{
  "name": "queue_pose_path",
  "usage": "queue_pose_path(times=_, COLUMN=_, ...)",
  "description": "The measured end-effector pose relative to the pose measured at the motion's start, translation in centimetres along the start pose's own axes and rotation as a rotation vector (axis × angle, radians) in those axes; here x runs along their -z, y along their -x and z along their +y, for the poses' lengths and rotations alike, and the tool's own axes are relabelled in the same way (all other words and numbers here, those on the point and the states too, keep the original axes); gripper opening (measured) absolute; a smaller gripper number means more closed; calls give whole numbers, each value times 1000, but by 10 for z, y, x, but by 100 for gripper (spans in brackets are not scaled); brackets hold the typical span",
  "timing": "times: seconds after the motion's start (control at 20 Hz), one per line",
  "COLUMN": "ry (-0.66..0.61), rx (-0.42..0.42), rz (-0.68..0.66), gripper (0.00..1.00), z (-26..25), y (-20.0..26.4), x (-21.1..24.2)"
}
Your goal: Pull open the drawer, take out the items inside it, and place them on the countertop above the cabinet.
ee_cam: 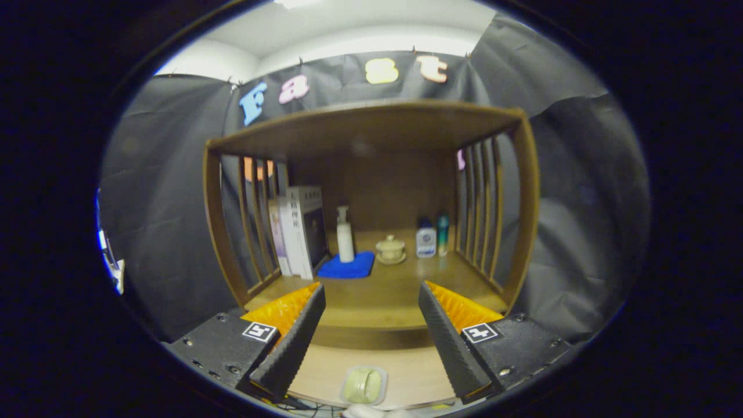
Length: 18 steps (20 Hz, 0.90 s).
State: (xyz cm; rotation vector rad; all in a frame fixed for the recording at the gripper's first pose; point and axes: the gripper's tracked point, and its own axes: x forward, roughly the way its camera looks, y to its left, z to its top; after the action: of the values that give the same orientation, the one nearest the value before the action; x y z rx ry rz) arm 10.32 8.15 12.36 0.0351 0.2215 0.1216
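My gripper (370, 287) is open, its two fingers spread wide with nothing between them, held in front of a wooden cabinet. Below the countertop's (377, 296) dark front edge, the drawer (412, 371) stands pulled out and its pale wood floor shows between the fingers. In the drawer lies a pale green item in a clear plastic pack (363, 385), low between the fingers and nearer to me than their tips. Something white (365, 412) peeks in at the drawer's near edge; I cannot tell what it is.
At the countertop's back stand upright books (302, 229), a white pump bottle (345, 232) on a blue cloth (348, 266), a lidded cup on a saucer (390, 249) and two small bottles (432, 237). Slatted wooden sides (482, 209) and a top shelf (371, 125) enclose it.
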Motion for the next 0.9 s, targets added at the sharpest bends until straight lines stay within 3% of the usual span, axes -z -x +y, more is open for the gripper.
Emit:
queue_pose_path(times=0.15, ry=-50, rx=-8, rz=225, gripper=100, z=7, y=-30, x=36)
queue_pose_path(times=0.35, ry=-24, rx=33, rz=477, gripper=96, z=6, y=-39, x=88)
queue_pose_path(times=0.55, ry=7, rx=55, rz=649, gripper=93, z=-1, y=-44, x=142)
queue_pose_path(times=0.75, ry=-25, rx=70, rz=831, gripper=77, z=-3, y=-38, x=189)
queue_pose_path(times=0.9, ry=-32, rx=96, rz=872, gripper=62, z=-10, y=-38, x=203)
